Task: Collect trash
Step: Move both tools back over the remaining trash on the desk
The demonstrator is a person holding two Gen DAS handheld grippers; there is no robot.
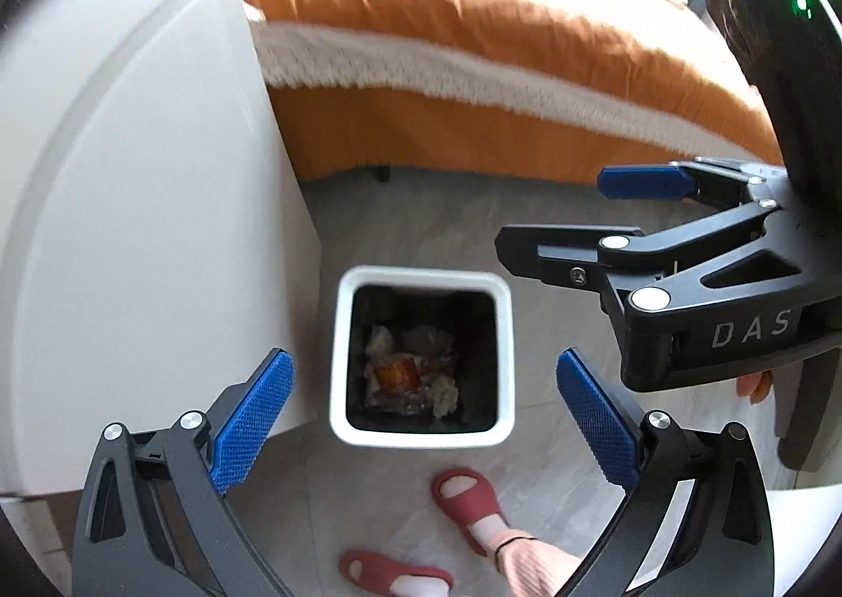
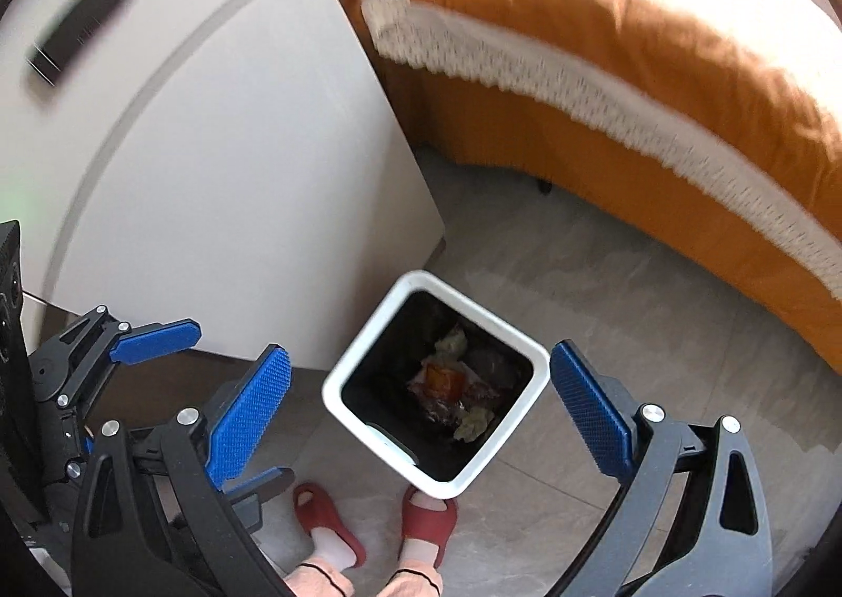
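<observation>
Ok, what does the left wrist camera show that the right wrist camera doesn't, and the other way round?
Only the left wrist view shows the right gripper from the side, with DAS lettering on its body, jaws open and empty. Only the right wrist view shows the dark rectangular handle on the white cabinet, and the left gripper from the side. Both show the white square trash bin holding crumpled trash, the orange bedspread with white fringe, the red slippers and the grey tiled floor.
</observation>
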